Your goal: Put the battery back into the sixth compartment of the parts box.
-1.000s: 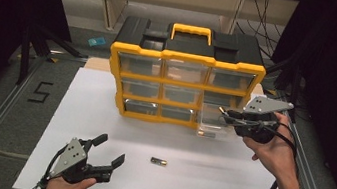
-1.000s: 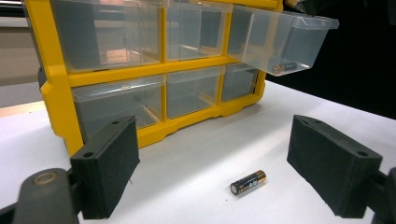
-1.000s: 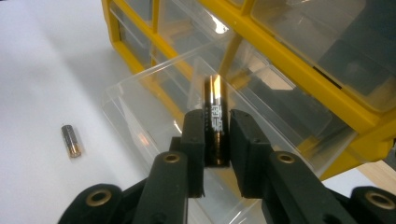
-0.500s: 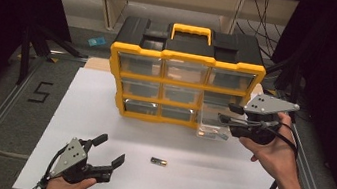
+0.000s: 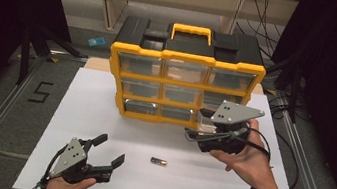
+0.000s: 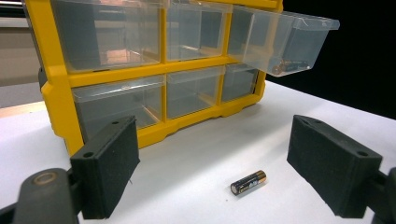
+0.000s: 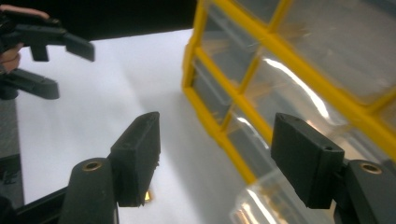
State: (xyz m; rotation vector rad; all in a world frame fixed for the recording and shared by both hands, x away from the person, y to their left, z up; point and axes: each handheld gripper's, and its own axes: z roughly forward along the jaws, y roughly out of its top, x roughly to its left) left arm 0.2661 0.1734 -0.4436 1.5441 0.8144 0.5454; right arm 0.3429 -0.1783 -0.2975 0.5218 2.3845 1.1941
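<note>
battery on the white sheet, one drawer pulled out

from the high view, a yellow and black organiser (image 5: pixel 185 79) with clear drawers stands at the back of a white sheet (image 5: pixel 102 115) on the table. a dark "5" (image 5: pixel 41 91) is marked on the grey surface left of the sheet. the lower right drawer (image 5: pixel 206 122) is pulled out toward the person. the right gripper (image 5: pixel 196 135) hangs just in front of that drawer, its jaws pointing left, a grey three-cornered plate on top; its jaws have just been opening and nothing sits between them. a single battery (image 5: pixel 158 162) lies on the sheet, between the two hands and apart from both. the left gripper (image 5: pixel 110 151) rests low at the near left, jaws spread wide and empty, aimed toward the battery.

in the left gripper view, the two black jaws stand far apart with the battery (image 6: pixel 248 182) lying on the sheet between and beyond them, untouched. it is black with a gold end; there is print on its side, too small to read. the organiser (image 6: pixel 140 70) fills the top, and the open drawer (image 6: pixel 285 39) juts out at upper right with a few batteries in its bottom.

in the right gripper view, the jaws are parted with only the sheet and the organiser's yellow frame (image 7: pixel 224 121) behind them. the clear drawer's rim (image 7: pixel 261 200) shows blurred at the bottom. the left gripper (image 7: pixel 42 65) shows far off at upper left, open.
</note>
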